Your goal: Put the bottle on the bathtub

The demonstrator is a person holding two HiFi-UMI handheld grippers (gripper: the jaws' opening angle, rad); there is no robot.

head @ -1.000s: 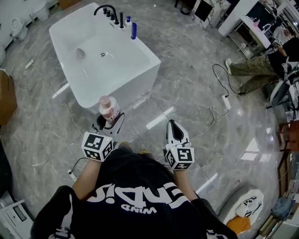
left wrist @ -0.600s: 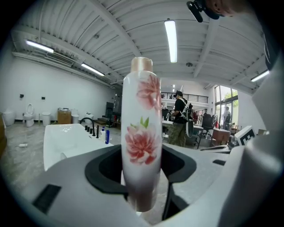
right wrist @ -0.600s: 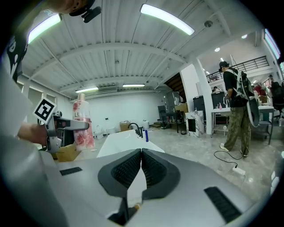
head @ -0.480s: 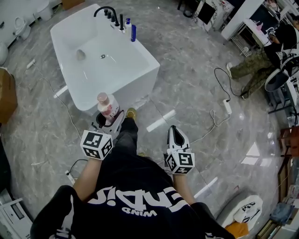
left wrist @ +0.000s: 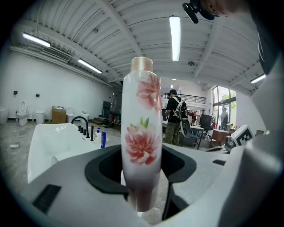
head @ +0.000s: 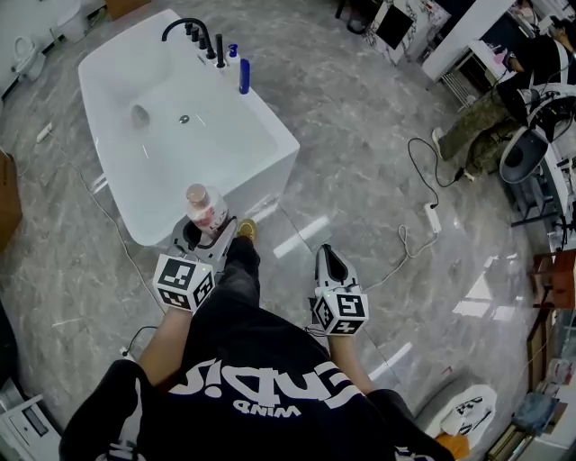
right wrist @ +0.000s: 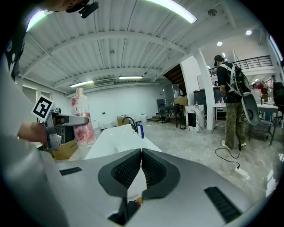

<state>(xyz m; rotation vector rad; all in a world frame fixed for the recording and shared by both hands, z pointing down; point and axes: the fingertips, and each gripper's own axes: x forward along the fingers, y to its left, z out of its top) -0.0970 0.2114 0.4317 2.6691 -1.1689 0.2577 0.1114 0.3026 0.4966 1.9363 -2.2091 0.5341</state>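
Gripping bottle — glossy, cylindrical, floral

Around me, a glossy grey marble floor with a white power strip; overhead, a white ribbed ceiling with strip lights.

One bathtub, one flowered bottle, one blue bottle, one black faucet, plus two: left tongs and right tongs.

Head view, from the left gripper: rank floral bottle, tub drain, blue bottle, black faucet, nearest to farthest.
1. Floral bottle, held in the left gripper itself.
2. Tub drain, inside the bathtub, mid-basin.
3. Blue bottle, on the rim, right side.
4. Black faucet, at the far end of the rim.
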